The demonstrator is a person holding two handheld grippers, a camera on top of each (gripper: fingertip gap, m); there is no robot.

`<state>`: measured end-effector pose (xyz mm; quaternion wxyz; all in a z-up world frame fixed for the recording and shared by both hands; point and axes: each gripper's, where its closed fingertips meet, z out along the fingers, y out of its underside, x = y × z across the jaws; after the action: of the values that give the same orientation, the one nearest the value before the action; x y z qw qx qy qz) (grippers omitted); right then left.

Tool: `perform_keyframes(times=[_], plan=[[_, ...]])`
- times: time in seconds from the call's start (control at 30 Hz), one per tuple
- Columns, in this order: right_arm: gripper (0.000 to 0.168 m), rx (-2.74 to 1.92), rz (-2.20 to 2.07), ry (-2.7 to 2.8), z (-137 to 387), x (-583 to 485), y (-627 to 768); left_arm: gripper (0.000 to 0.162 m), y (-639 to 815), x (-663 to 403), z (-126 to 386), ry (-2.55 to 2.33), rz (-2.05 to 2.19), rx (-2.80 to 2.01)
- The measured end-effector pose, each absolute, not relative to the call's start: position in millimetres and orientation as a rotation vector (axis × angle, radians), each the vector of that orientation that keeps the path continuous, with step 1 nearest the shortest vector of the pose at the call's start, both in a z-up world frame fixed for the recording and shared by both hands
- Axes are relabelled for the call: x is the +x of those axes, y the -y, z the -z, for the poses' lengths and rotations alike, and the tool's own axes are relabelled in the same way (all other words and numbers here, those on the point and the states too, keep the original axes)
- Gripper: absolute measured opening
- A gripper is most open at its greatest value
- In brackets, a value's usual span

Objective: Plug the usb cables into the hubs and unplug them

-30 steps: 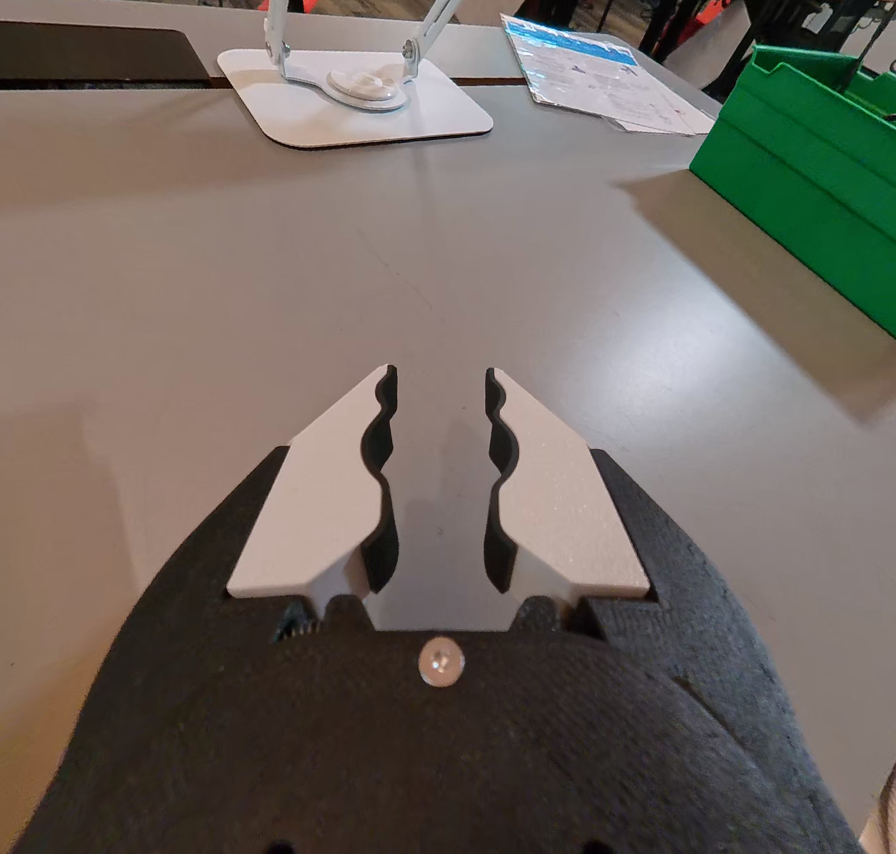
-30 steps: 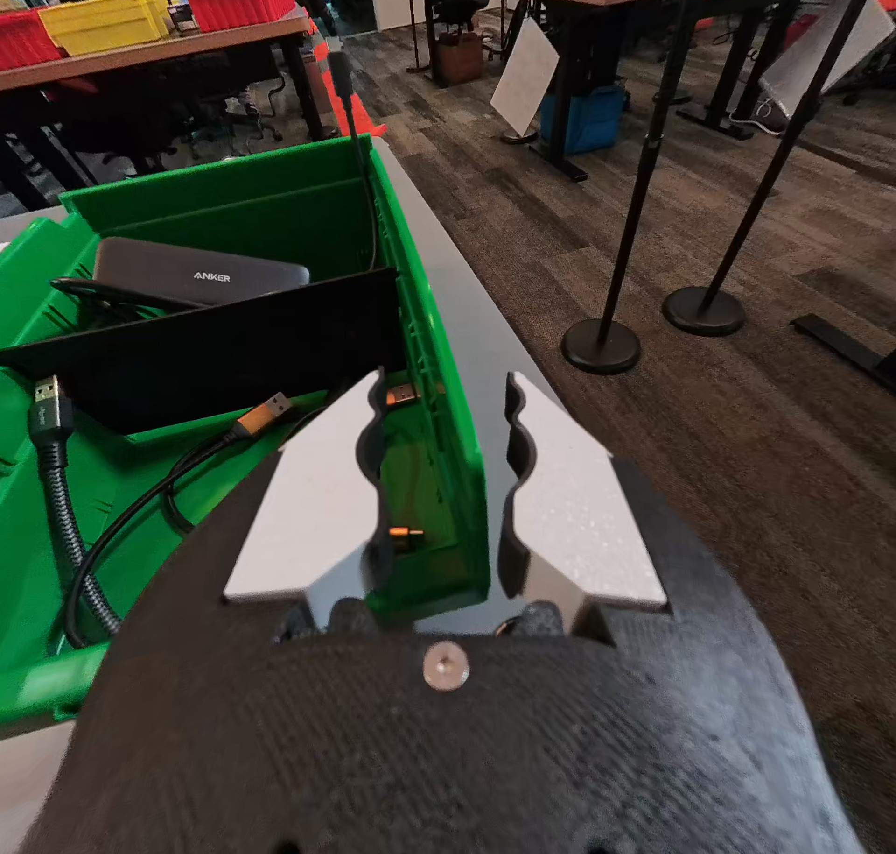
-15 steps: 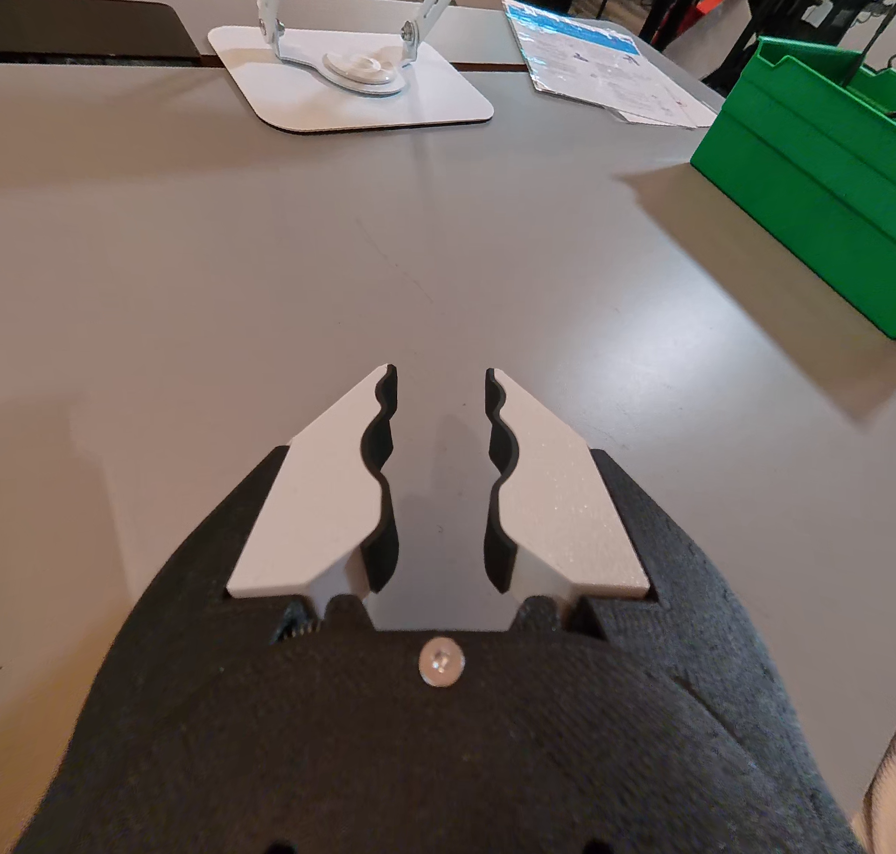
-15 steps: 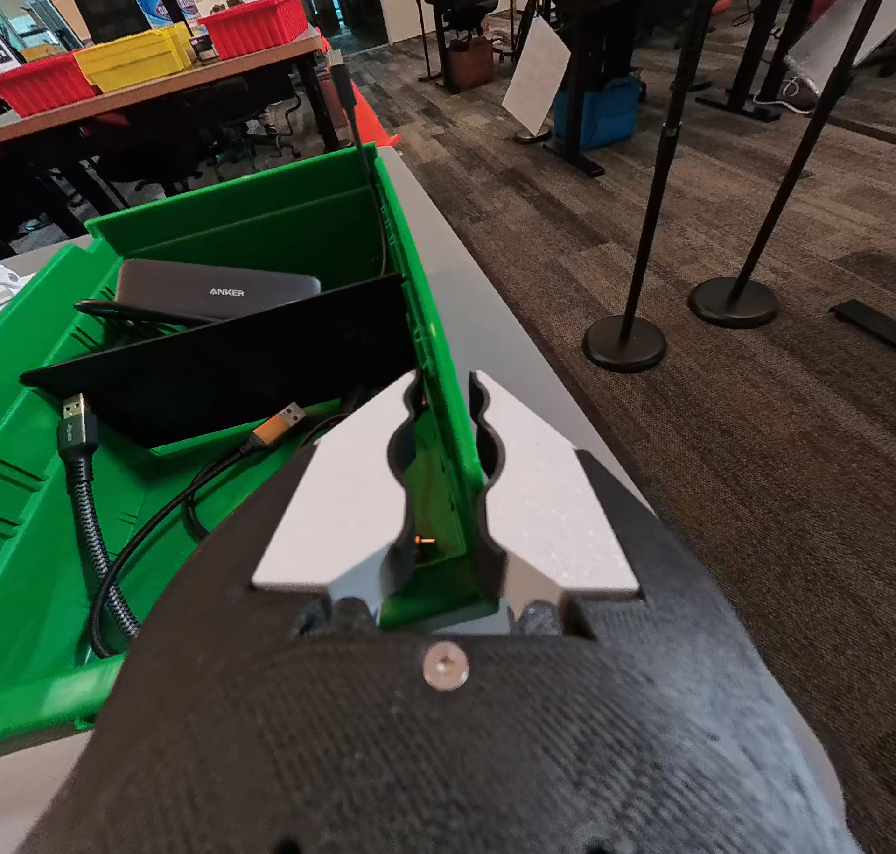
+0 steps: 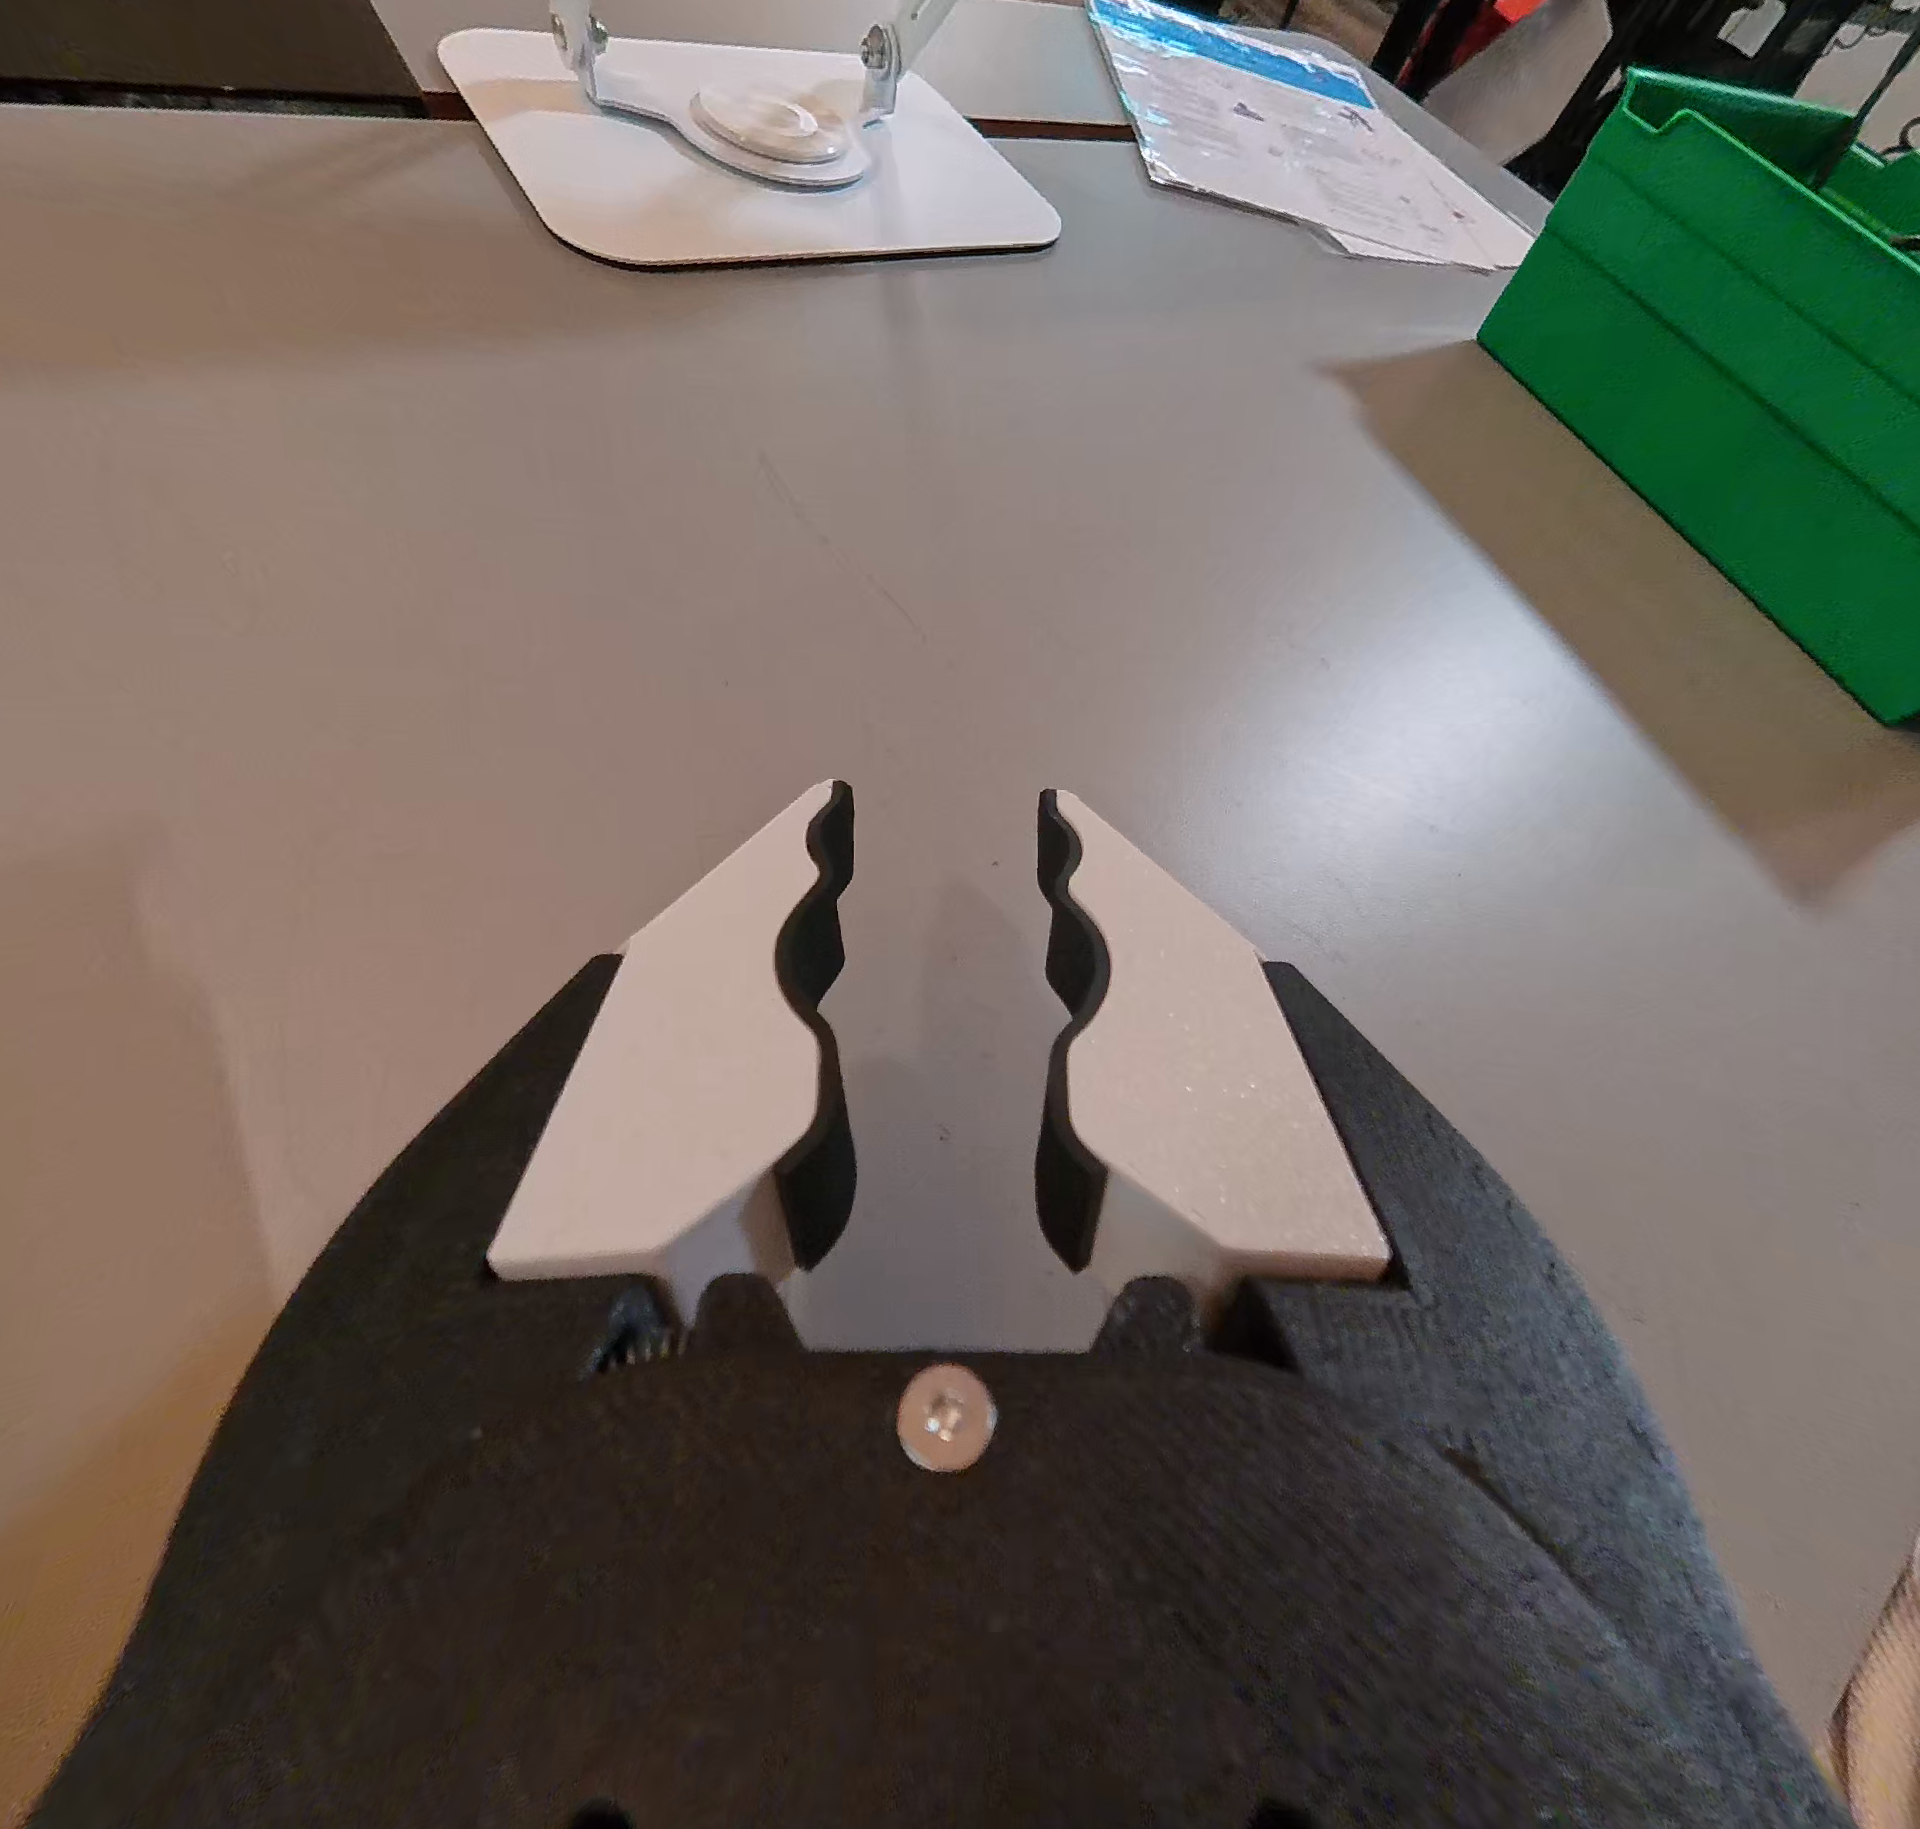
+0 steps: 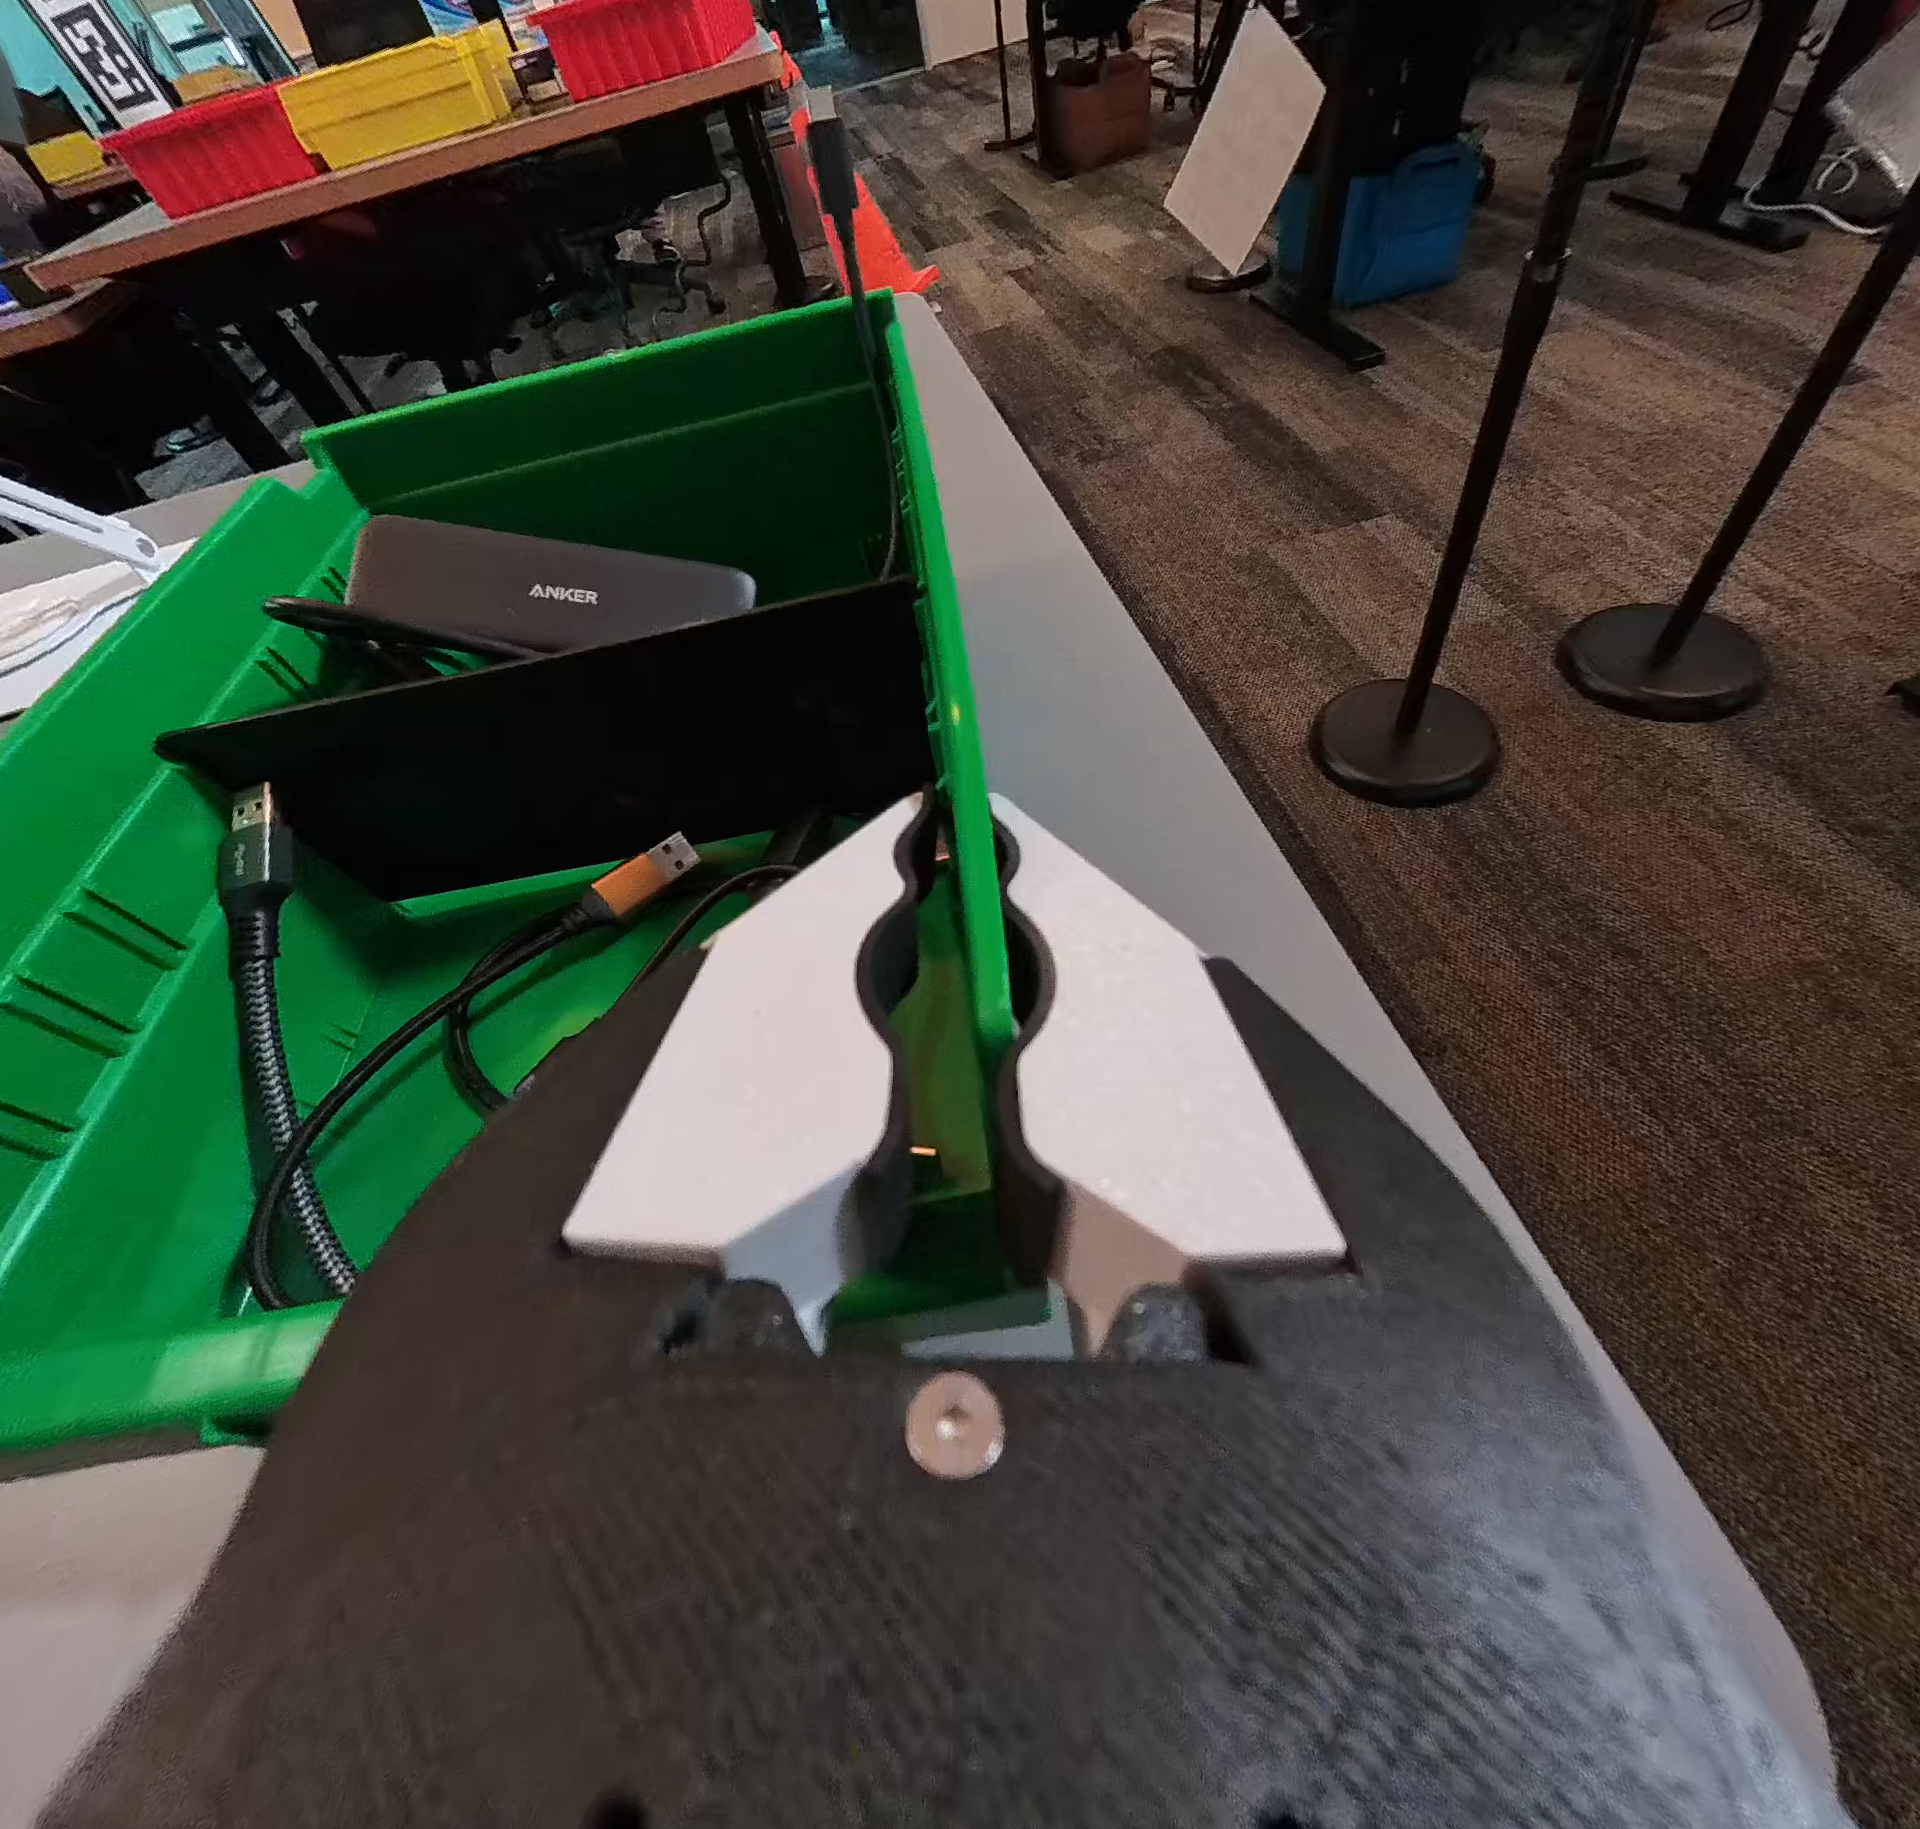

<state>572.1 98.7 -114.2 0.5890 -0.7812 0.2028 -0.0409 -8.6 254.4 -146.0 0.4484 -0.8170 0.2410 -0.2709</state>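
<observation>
Your right gripper (image 6: 956, 813) is clamped on the right wall of the green bin (image 6: 940, 574), one finger inside the bin and the other outside, with the wall pinched between the pads near the bin's front corner. Inside the bin, a black divider (image 6: 582, 730) splits it in two. The hub (image 6: 551, 584), a dark flat slab, lies in the far compartment with a thin black cord running beside it. In the near compartment lie two loose cables: a braided cable (image 6: 255, 948) with its plug pointing up at the left, and an orange-collared cable (image 6: 634, 880) whose plug rests near the divider, just left of your inner finger. A third cable (image 6: 847, 231) stands up along the far right corner. Your left gripper (image 5: 945, 792) hangs over bare table (image 5: 520, 532), its fingers parted and holding nothing, well apart from the bin at its right. A white stand base (image 5: 748, 158) and a paper sheet (image 5: 1288, 117) lie at the far edge.
</observation>
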Motion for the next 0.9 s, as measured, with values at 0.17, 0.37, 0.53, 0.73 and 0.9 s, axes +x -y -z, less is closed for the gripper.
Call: perform_keyframes(times=[0.17, 0.37, 0.53, 0.73, 0.9], plan=[[0.005, -1.862, -0.055, -0.399, 115, 554, -97, 0.034, -254, -8, 146, -0.598, 0.669, -2.024], [0.006, -1.899, -0.04, -0.313, 115, 544, -98, 0.03, -255, -9, 147, -0.589, 0.662, -2.031], [0.025, -1.87, -0.01, -0.309, 117, 543, -109, 0.029, -255, -9, 148, -0.588, 0.661, -2.034], [0.035, -1.917, 0.086, -0.339, 128, 546, -118, 0.03, -255, -10, 148, -0.581, 0.673, -2.036], [0.016, -1.965, 0.093, -0.432, 140, 553, -120, 0.031, -252, -12, 146, -0.55, 0.71, -2.033]])
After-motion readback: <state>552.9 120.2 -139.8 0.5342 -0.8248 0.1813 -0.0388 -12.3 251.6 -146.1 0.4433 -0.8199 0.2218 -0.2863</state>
